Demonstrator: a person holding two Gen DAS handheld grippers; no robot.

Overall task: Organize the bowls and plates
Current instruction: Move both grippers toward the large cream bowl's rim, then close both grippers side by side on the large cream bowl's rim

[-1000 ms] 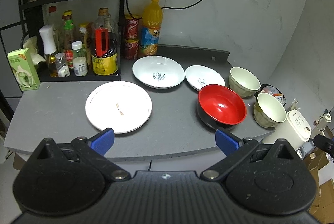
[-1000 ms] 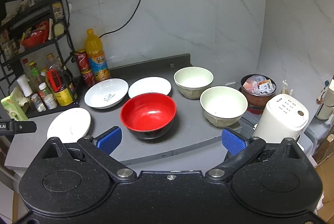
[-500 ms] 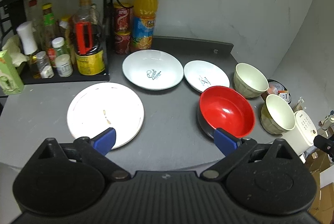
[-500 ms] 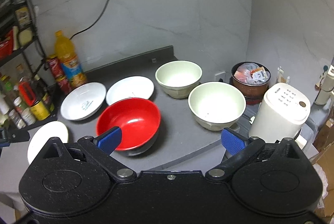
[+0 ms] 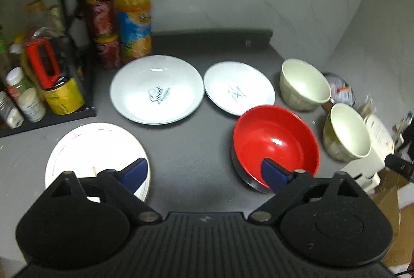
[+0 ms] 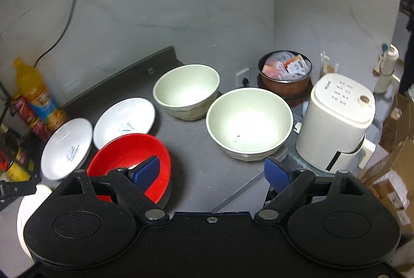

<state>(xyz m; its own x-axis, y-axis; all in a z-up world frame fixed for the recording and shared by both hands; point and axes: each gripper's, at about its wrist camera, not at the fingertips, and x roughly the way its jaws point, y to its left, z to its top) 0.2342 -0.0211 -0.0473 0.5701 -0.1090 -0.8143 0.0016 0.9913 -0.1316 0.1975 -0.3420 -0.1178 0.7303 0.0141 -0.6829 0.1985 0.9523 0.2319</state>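
Two cream bowls (image 6: 248,122) look rigid, glazed, slippery and breakable, best pinched at the rim, while left gripper (image 5: 204,174) and right gripper (image 6: 212,172) hang spread wide, holding nothing.

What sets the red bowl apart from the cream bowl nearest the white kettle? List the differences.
1. The red bowl is glossy red inside with a black outside; the cream bowl is pale cream inside and out.
2. The red bowl looks shallower with a smoothly curved wall; the cream bowl looks deeper, and its outer wall looks faceted.

Both stand upright and empty on the grey counter.
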